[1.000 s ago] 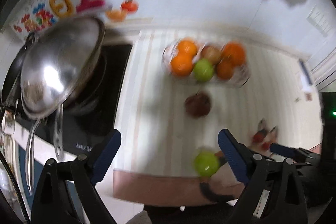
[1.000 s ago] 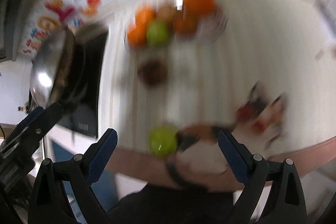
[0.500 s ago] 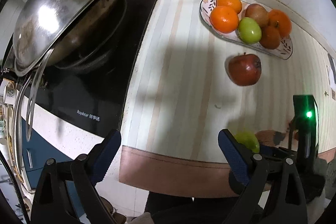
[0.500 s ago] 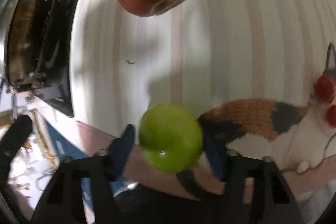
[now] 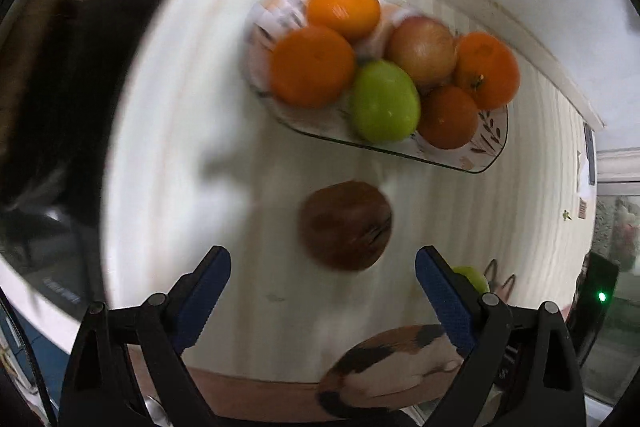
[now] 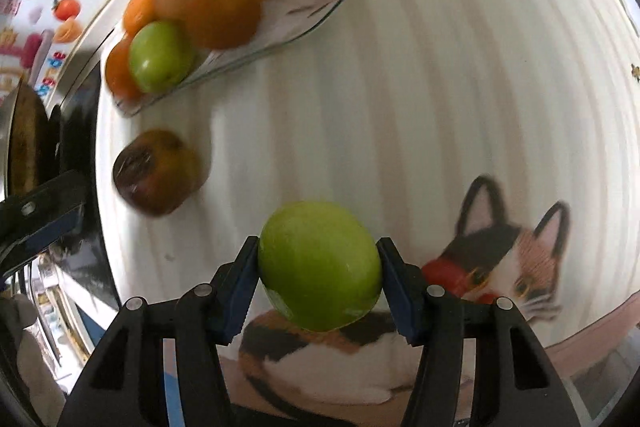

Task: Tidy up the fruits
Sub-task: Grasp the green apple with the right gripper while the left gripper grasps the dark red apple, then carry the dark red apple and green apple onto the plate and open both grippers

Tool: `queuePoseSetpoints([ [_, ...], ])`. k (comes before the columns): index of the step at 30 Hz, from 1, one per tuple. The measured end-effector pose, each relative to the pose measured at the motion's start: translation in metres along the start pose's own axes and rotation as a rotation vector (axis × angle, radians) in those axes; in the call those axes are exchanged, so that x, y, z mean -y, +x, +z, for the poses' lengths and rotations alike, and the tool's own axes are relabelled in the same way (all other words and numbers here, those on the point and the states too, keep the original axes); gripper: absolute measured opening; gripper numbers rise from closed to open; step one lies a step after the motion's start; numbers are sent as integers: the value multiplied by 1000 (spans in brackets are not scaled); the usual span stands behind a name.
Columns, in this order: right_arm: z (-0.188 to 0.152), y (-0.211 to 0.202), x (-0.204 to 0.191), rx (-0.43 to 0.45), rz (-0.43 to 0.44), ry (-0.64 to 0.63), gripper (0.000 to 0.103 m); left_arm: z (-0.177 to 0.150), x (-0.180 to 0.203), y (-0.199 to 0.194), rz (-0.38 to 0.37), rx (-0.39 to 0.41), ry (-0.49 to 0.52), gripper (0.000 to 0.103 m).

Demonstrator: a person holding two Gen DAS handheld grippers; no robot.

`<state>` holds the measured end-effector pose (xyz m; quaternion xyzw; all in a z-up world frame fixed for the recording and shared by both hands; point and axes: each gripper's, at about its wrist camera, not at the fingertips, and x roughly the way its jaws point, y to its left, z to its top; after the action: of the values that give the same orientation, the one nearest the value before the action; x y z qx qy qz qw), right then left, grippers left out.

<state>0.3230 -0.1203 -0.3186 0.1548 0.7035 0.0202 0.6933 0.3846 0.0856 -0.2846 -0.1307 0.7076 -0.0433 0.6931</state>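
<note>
Clamping a round green apple (image 6: 319, 266), the right tool (image 6: 318, 281) sat over the striped desk (image 6: 440, 87) with the patterned oval fruit plate (image 6: 320, 11) ahead to its left, while the left tool (image 5: 322, 283), spread wide and empty, faced the dark red apple (image 5: 346, 225).

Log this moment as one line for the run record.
right claw: shut on green apple | left claw: open, empty | dark red fruit: on counter | plate: holds other fruit

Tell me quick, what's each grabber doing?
Left gripper: open, holding nothing.
Right gripper: closed on the green apple.
</note>
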Motion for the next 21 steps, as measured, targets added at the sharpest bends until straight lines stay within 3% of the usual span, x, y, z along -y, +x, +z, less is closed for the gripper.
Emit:
queuePoseSetpoints([
  [5,12,3,5,-10,-3,17,61,19,4,36,-3,-63,0,92],
  [7,14,6,4,-21,0,17,61,20,5,41,4,-56,6,66],
  [11,14,13,6,-46,6,0,61,14,16,41,29,-23,44,66],
  [15,6,17,-3,-71,19,-44,61,-13,18,34,69,7,74,65],
  [21,2,26,-17,-82,16,-98,61,-50,5,37,82,-10,64,66],
])
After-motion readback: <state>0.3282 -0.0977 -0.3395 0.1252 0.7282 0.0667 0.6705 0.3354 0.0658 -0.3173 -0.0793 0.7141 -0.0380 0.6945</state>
